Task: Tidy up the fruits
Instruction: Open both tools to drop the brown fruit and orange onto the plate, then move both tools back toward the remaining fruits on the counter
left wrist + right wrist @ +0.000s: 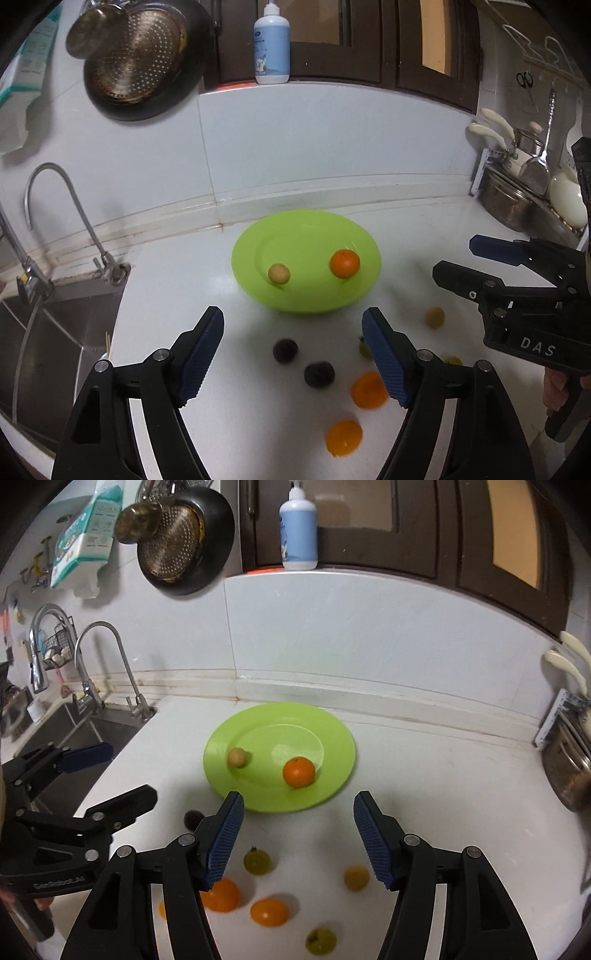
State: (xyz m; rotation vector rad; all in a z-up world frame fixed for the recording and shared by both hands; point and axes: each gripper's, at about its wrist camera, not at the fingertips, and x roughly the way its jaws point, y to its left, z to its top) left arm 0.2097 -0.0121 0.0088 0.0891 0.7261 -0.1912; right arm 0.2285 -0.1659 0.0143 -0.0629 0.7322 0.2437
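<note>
ribbed blue gripper pads frame round glossy tangerine on plate.

Dim indoor light, soft shadows, strong fisheye bending, dark vignetted corners, near fruit blurred

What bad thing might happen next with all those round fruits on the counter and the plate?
1. The loose round fruits, like the orange tangerine on the white counter, may roll away if the open right gripper nudges them.
2. The orange tangerine on the shallow green plate, sits near the rim and could roll off.
3. The open left gripper hovers near the right one; they might bump.
</note>
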